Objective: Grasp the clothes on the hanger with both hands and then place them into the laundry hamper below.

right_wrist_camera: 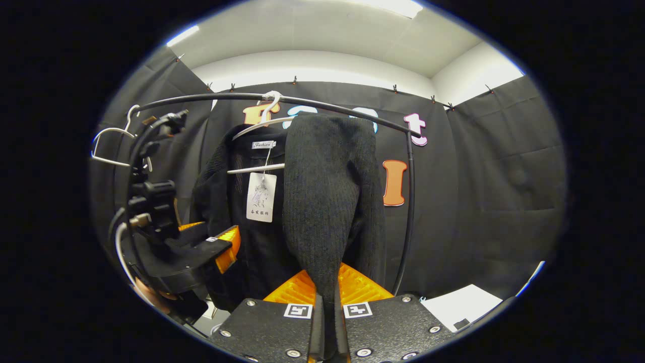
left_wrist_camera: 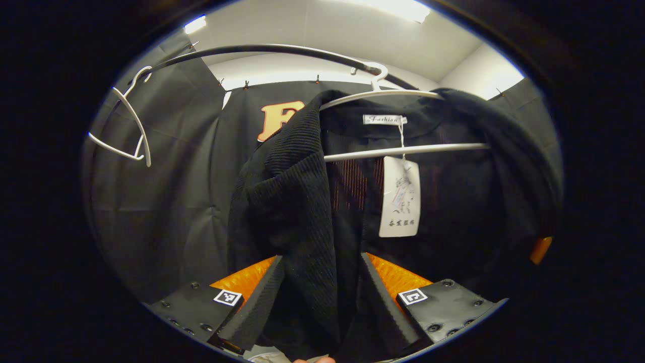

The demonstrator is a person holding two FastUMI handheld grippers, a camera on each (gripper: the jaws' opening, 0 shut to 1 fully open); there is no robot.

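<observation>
Two grippers, both at one black jacket. Left gripper: fingers spread wide, the jacket's front edge hanging loose between them. Right gripper: fingers pinched onto the sleeve. Jacket hangs on a white hanger with paper tag, under a black rail. Far left, an empty hanger.

The left gripper points upward, its fingers parted with dark cloth hanging between them, seemingly not yet pinched. The right gripper also points upward, fingers nearly together and pressing the hanging cloth. A fingertip peeks below the left gripper.
</observation>
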